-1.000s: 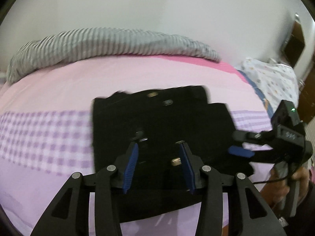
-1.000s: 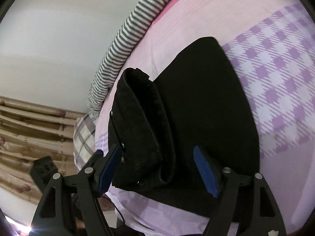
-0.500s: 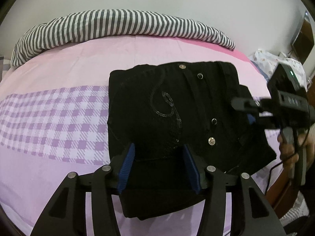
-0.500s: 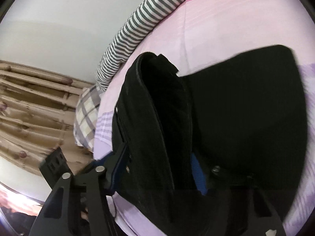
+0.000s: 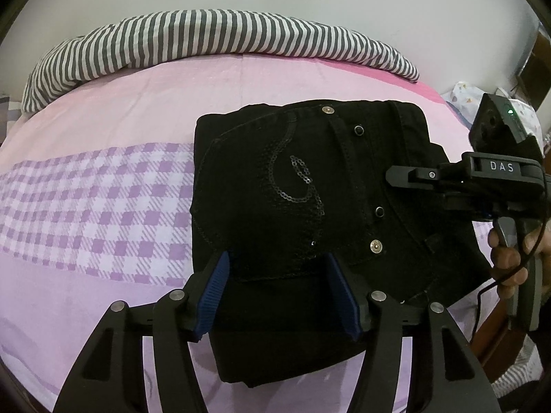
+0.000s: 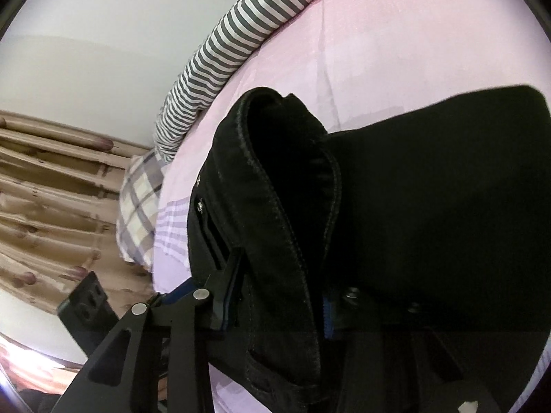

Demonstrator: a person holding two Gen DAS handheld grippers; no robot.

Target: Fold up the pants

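Observation:
Black pants [image 5: 292,186] lie folded in a thick stack on the pink bed, back pocket with sequin swirl and rivets on top. My left gripper [image 5: 279,292] is open, its blue pads straddling the stack's near edge. My right gripper [image 6: 275,296] is shut on the pants' waistband edge [image 6: 275,206], which rises between its fingers; it also shows at the stack's right side in the left wrist view [image 5: 406,175].
A grey-and-white striped duvet [image 5: 213,44] runs along the wall behind. The sheet has a purple checked band [image 5: 96,199]. A plaid pillow [image 6: 141,206] and beige curtains [image 6: 51,199] lie off the bed's end. A dotted cloth [image 5: 465,103] sits far right.
The right gripper has shut on the waistband edge and pushed in against the stack. The left gripper moved closer over the stack's near edge and stayed open.

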